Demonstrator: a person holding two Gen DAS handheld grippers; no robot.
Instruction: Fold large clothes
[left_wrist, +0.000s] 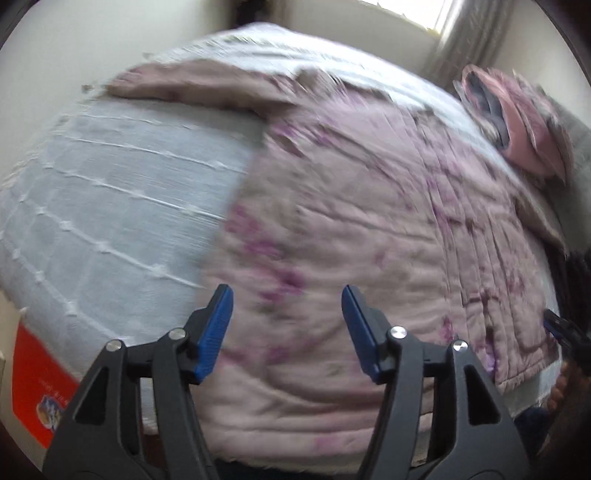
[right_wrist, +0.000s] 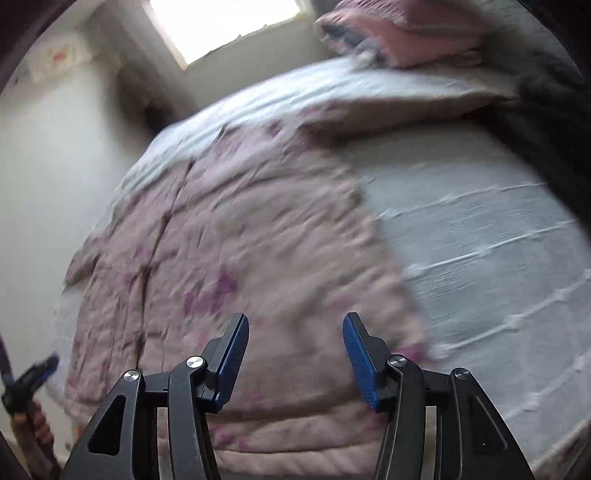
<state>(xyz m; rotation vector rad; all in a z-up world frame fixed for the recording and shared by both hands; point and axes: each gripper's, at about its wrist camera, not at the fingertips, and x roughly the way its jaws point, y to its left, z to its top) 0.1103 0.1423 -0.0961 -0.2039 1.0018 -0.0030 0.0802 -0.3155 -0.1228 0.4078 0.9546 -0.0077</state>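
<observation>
A large pale pink quilted garment with purple flower print (left_wrist: 351, 221) lies spread flat on a bed, one sleeve stretched out at the far side (left_wrist: 192, 83). It also shows in the right wrist view (right_wrist: 240, 258). My left gripper (left_wrist: 287, 295) is open and empty, above the garment's near hem. My right gripper (right_wrist: 295, 323) is open and empty, also above the near hem. The other gripper shows at the right edge of the left wrist view (left_wrist: 565, 332) and at the lower left of the right wrist view (right_wrist: 33, 373). Both views are blurred.
The bed has a light blue-grey striped cover (left_wrist: 110, 192) (right_wrist: 498, 240). Pink and dark pillows (left_wrist: 524, 122) (right_wrist: 399, 33) lie at the head of the bed. A window (right_wrist: 225, 22) and curtain (left_wrist: 465, 33) are behind. An orange panel (left_wrist: 37, 380) shows below the bed's edge.
</observation>
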